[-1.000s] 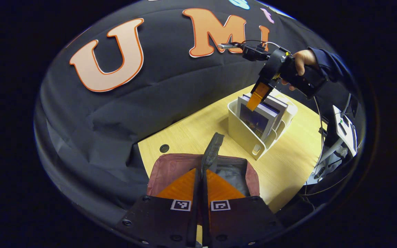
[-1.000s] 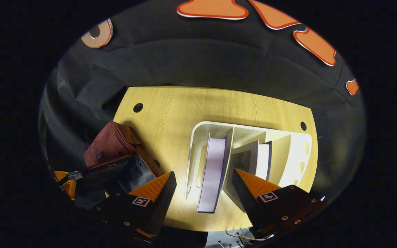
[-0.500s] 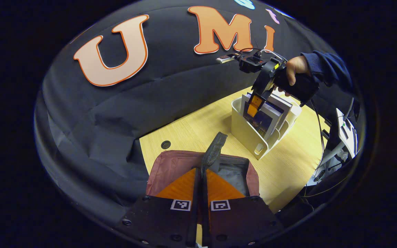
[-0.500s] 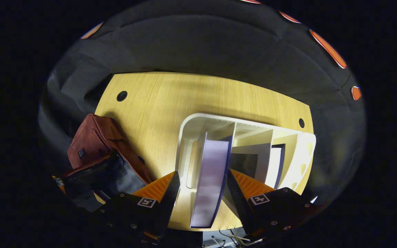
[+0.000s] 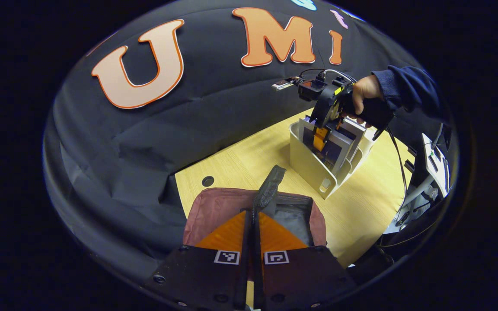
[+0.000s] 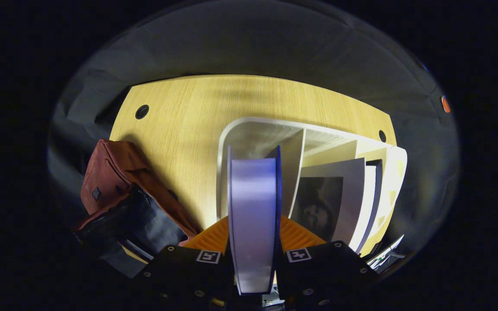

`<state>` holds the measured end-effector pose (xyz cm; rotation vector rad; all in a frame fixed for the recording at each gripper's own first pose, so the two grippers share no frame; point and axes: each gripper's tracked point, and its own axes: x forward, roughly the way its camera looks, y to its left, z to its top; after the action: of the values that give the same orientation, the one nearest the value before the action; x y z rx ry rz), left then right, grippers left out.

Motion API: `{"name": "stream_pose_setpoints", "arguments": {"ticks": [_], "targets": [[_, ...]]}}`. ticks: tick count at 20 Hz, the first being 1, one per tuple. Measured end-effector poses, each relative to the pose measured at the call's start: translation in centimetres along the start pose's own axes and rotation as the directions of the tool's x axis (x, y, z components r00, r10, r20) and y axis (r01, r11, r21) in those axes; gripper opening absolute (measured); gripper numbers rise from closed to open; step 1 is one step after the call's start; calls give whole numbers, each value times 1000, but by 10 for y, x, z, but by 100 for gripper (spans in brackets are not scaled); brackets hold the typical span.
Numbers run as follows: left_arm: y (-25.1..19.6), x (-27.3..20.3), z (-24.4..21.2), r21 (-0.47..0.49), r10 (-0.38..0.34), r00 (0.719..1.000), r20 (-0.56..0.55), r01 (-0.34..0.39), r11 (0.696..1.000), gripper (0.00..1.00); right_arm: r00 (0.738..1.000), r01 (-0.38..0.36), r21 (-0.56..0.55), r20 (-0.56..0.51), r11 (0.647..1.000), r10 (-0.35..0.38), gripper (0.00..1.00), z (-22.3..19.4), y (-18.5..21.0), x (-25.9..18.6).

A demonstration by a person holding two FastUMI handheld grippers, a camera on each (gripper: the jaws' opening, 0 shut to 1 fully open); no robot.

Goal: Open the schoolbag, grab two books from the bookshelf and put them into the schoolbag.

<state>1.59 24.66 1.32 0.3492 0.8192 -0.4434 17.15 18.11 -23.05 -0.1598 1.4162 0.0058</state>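
Note:
In the left gripper view my left gripper (image 5: 252, 214) is shut on a dark strap (image 5: 268, 190) of the dark red schoolbag (image 5: 214, 209), whose top gapes with grey lining showing. Farther off, a hand (image 5: 363, 91) holds my right gripper (image 5: 320, 140) down in the white bookshelf (image 5: 307, 166). In the right gripper view my right gripper (image 6: 254, 222) is shut on an upright book (image 6: 253, 203) with blue covers in the bookshelf's (image 6: 231, 138) left slot. A second book (image 6: 348, 190) leans in a slot to its right. The schoolbag (image 6: 110, 168) lies to the left, its black inside open.
The wooden table (image 6: 188, 112) has a cable hole near each back corner, one (image 6: 142, 111) behind the schoolbag. White equipment with cables (image 5: 430, 168) stands off the table's right edge. The black cloth wall closes the back.
My right gripper has come down over the book in the left slot and closed on it. My left gripper has stayed shut on the schoolbag's strap.

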Motion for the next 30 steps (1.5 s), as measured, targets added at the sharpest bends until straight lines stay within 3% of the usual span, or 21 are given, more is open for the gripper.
{"name": "stream_pose_setpoints", "arguments": {"ticks": [2,3,9,18,19,20,24,27,30], "targets": [[0,2,0,0,-6,1000,3,6,1000,7,1000,-6,0,0,1000,6,40,-5,-2,-13],[-1,1,-1,1,-9,1000,5,9,1000,2,1000,-22,5,1,1000,22,39,-6,-1,-24],[2,-5,4,39,-15,1000,-1,15,999,7,993,-85,34,91,996,82,39,-1,-16,-89],[4,-2,10,74,-20,999,-28,22,997,7,948,-234,55,236,971,215,39,-34,-26,-171],[3,-1,12,81,-22,999,-33,24,996,7,942,-246,60,248,967,224,31,-36,-28,-176],[4,-2,12,87,-19,999,-36,22,996,7,938,-253,61,258,965,230,38,-40,-31,-177],[7,0,10,106,-9,999,-48,14,994,7,941,-227,55,268,972,205,36,-53,-42,-173],[7,3,9,99,-10,999,-52,15,995,7,929,-295,65,252,953,271,36,-63,-28,-172],[7,5,9,98,-8,999,-52,13,995,7,896,-385,72,269,920,354,36,-75,-7,-178]]}}
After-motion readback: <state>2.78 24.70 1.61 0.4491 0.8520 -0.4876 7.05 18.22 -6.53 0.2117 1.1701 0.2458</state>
